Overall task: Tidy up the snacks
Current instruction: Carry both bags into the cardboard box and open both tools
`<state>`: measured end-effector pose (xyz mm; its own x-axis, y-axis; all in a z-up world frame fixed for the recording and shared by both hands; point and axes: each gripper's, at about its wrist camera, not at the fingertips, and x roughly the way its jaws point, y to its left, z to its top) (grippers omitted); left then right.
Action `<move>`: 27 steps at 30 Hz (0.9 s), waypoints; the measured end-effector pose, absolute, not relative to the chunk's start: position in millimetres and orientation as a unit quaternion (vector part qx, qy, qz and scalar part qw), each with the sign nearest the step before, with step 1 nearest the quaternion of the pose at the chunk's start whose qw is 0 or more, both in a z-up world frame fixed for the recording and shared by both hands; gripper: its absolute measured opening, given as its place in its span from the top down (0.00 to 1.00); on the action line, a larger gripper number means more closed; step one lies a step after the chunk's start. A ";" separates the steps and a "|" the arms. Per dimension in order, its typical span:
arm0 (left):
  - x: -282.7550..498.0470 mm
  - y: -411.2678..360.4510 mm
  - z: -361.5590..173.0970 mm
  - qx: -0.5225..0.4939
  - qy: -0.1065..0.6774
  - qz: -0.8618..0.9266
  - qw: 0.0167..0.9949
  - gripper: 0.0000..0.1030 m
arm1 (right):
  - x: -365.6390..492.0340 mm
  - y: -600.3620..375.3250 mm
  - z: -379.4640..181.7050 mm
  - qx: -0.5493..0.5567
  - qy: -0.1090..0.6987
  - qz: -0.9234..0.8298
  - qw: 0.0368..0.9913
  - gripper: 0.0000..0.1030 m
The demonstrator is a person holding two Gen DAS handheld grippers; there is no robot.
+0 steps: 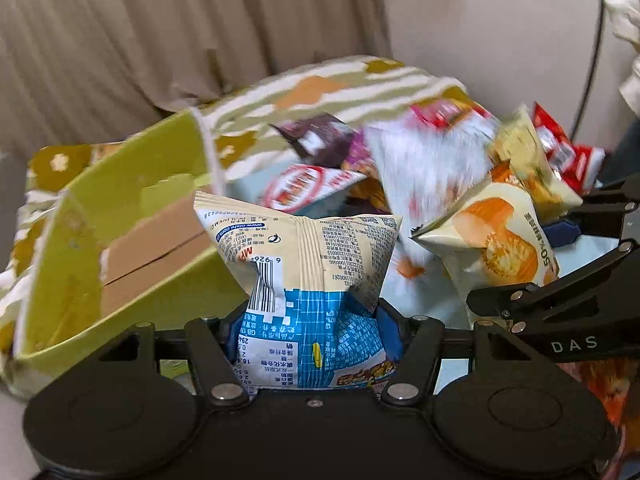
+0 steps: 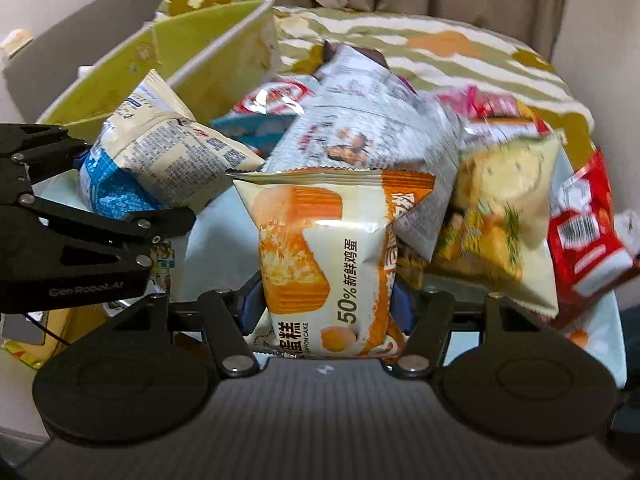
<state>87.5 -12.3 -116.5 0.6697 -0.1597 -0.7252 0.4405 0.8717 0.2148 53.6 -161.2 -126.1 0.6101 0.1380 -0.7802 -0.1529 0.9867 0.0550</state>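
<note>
My left gripper is shut on a cream and blue snack packet, held upright in front of a green cardboard box; the packet also shows in the right wrist view. My right gripper is shut on an orange and white chiffon cake packet, which also shows at the right of the left wrist view. A pile of snack packets lies behind: a grey-white bag, a yellow bag, red packets.
The green box stands open at the left on a striped, flowered cloth. Beige curtains hang behind. The left gripper's black body sits close at the left of the right wrist view.
</note>
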 end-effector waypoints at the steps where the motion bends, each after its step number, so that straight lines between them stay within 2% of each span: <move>1: 83.7 -8.8 -111.2 0.185 0.368 -0.158 0.898 0.35 | 54.3 -160.0 -122.2 -0.011 0.432 0.088 0.897 0.25; 14: 80.5 45.5 -31.2 0.090 0.329 -0.034 0.940 0.35 | 88.4 -126.8 -50.3 -0.036 0.374 0.184 0.908 0.25; 21: 130.5 85.0 6.9 0.063 0.312 0.003 0.948 0.35 | 144.2 -90.9 -4.5 -0.029 0.348 0.189 0.918 0.25; 27: 191.9 120.1 14.1 0.054 0.320 0.005 0.946 0.35 | 207.8 -56.7 13.4 0.016 0.361 0.188 0.913 0.25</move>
